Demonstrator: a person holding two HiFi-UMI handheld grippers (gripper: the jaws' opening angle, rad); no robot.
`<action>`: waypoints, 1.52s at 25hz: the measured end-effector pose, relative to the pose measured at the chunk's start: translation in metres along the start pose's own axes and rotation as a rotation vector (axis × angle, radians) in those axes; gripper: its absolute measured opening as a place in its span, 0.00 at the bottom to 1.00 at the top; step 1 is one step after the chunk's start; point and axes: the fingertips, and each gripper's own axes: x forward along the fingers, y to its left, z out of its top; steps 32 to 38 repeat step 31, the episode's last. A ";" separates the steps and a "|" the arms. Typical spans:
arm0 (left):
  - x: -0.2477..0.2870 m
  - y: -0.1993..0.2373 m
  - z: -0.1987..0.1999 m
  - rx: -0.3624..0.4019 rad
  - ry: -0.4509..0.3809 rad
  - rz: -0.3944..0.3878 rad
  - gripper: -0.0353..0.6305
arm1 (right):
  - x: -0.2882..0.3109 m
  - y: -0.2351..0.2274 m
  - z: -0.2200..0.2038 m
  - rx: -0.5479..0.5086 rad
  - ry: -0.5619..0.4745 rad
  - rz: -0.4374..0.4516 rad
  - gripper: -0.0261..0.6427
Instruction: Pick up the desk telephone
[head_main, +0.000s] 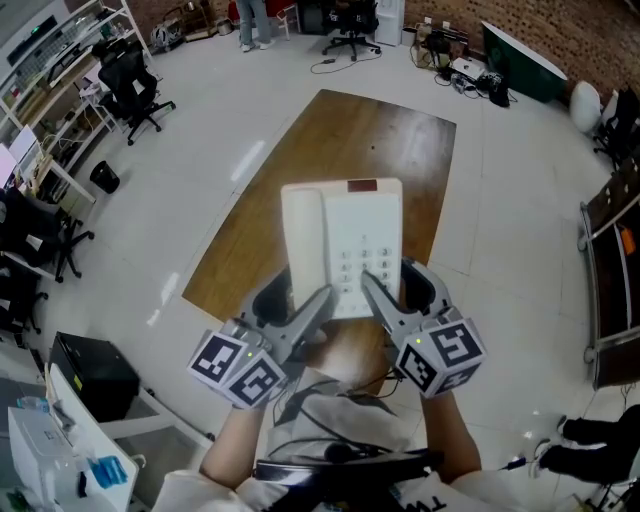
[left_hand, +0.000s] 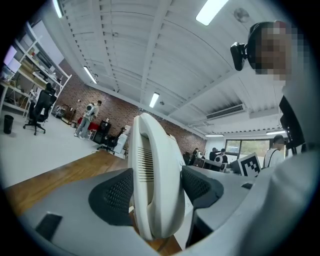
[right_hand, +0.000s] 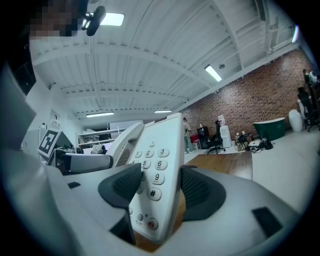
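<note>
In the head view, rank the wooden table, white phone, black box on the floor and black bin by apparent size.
1. wooden table
2. desk telephone, enlarged by nearness to the camera
3. black box
4. black bin

Your white plastic desk telephone (head_main: 345, 245) is held face up, clear of the brown wooden worktop (head_main: 250, 235). Its handset (head_main: 303, 240) lies cradled along the 9 o'clock side. The keypad (head_main: 362, 265) is at 3 o'clock and a dark red strip (head_main: 362, 186) at 12. At 6 o'clock your left hand-held gripper (head_main: 322, 300) clamps the handset side and your right hand-held gripper (head_main: 372, 288) the keypad side.
</note>
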 end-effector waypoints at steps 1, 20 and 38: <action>-0.001 -0.002 0.003 0.006 -0.005 0.001 0.50 | -0.001 0.002 0.002 0.002 -0.005 0.002 0.42; -0.009 -0.008 0.005 0.007 -0.016 0.004 0.50 | -0.008 0.008 0.005 -0.004 -0.031 0.008 0.42; -0.012 0.001 0.005 -0.013 -0.013 0.002 0.50 | -0.002 0.013 0.004 -0.011 -0.024 -0.003 0.42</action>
